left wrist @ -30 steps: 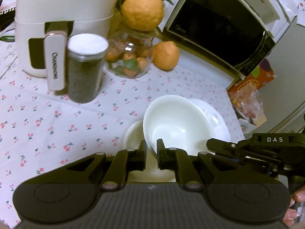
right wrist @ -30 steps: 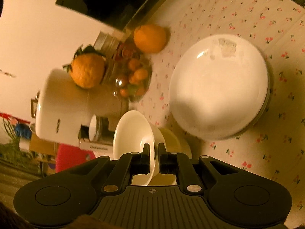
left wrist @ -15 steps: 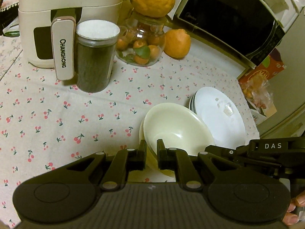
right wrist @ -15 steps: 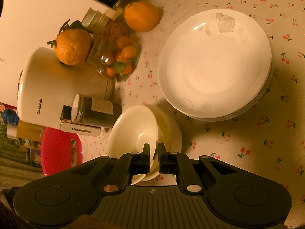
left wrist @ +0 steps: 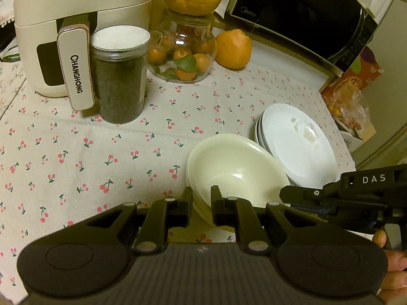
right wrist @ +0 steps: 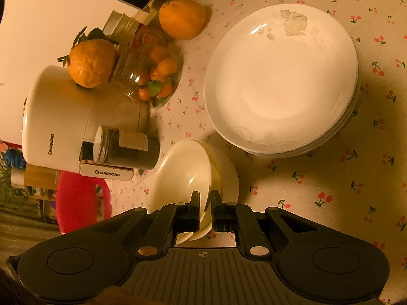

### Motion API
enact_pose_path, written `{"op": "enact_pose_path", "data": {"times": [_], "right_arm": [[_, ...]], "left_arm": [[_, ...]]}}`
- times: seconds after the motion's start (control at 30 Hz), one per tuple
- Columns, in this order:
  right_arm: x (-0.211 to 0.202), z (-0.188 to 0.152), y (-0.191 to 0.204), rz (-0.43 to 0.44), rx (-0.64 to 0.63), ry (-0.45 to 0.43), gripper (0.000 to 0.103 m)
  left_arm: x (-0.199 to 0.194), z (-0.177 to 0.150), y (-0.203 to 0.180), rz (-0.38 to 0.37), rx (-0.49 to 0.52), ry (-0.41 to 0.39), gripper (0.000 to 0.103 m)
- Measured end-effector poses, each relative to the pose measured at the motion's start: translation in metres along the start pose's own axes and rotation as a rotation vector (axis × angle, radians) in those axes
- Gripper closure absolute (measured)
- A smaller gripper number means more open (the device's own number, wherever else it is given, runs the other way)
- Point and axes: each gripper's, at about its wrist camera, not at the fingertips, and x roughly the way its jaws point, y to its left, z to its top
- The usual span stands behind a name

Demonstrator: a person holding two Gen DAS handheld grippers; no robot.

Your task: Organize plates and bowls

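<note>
A stack of cream bowls (left wrist: 234, 172) sits on the cherry-print tablecloth, with a stack of white plates (left wrist: 297, 145) just to its right. My left gripper (left wrist: 201, 203) is shut on the near rim of the top bowl. My right gripper (right wrist: 205, 207) is shut on the rim of the same top bowl (right wrist: 185, 170), which tilts over the lower bowls. The plate stack (right wrist: 279, 81) lies to the upper right in the right wrist view. The right gripper's body (left wrist: 343, 195) shows at the right edge of the left wrist view.
A white air fryer (left wrist: 66, 33), a dark jar (left wrist: 119, 76), a glass jar of small oranges (left wrist: 185, 56), a loose orange (left wrist: 232, 49) and a microwave (left wrist: 300, 12) line the back. A snack bag (left wrist: 348, 104) lies beyond the table's right edge.
The bowl held by both grippers has come down onto the bowl stack beside the plates. Both cameras have drawn back and lowered with it.
</note>
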Motion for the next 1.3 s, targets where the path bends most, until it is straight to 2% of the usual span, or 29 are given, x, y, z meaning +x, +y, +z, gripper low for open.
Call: {"op": "enact_pose_path", "data": {"times": [0.23,0.57,0.63,0.7,0.77,0.83,1.07,1.2,1.3], "right_arm": [[-0.001,0.000,0.002,-0.006,-0.019,-0.003,0.091],[-0.004,0.001,0.002,-0.020,-0.050,0.000,0.090],[-0.005,0.001,0.002,-0.022,-0.060,0.002,0.077],[-0.006,0.001,0.002,-0.027,-0.079,0.001,0.067],[-0.007,0.002,0.003,-0.039,-0.100,-0.004,0.059],[-0.009,0.002,0.003,-0.045,-0.112,-0.011,0.046],[-0.014,0.003,0.003,-0.042,-0.141,-0.015,0.034],[-0.016,0.002,0.001,-0.043,-0.145,-0.020,0.031],[-0.016,0.001,-0.003,-0.037,-0.133,-0.023,0.031]], "left_arm": [[0.003,-0.002,-0.002,0.018,0.034,0.013,0.089],[0.003,-0.003,-0.003,0.048,0.094,0.003,0.078],[0.003,-0.004,-0.005,0.063,0.127,-0.003,0.074],[0.003,-0.005,-0.007,0.078,0.164,-0.016,0.069],[0.003,-0.006,-0.009,0.086,0.198,-0.022,0.057],[0.004,-0.007,-0.009,0.076,0.222,-0.024,0.044],[0.003,-0.010,-0.007,0.037,0.272,-0.060,0.015],[0.000,-0.015,-0.005,-0.014,0.351,-0.117,0.010],[-0.002,-0.018,-0.002,-0.046,0.373,-0.132,0.006]]}}
